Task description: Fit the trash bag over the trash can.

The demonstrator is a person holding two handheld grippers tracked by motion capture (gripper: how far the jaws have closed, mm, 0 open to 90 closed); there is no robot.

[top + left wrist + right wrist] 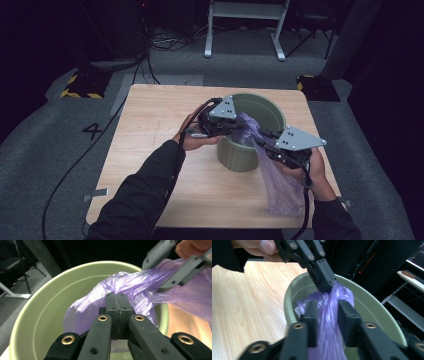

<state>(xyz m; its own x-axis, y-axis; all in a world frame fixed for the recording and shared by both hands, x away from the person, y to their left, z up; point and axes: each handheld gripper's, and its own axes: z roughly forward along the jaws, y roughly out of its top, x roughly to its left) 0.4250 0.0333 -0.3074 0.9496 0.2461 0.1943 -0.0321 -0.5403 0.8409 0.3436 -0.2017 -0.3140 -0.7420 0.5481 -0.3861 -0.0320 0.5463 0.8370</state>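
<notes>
- Bag [280, 185], thin purple plastic: one end bunched over near rim of green bucket [260, 107], rest drapes down bucket's outer wall onto tabletop at person's right.
- L gripper [231, 131] clenched on bag's bunched edge; in left gripper view pads meet w/ film pinched between them [116, 301], purple plastic billowing just beyond, bucket interior behind.
- R gripper [267, 145] released: in right gripper view jaws stand apart on either side of the stretched bag [328, 315], pads [345, 315] not pressing on film. No grip.
- R jaws blurred in own view; contact of left-hand pad w/ film cannot be told exactly.
- Bag strip runs taut from L gripper's tip [324, 282] down thru gap of R jaws.
- Bucket: upright on wooden table [150, 125], slightly right of centre, near far edge. Inside shows pale green wall; bottom hidden by bag.
- L hand [192, 137] holds its gripper level, just left of bucket rim; R hand [312, 172] near table's right edge, beside the hanging bag.
- Both grippers close together, near but not touching.
</notes>
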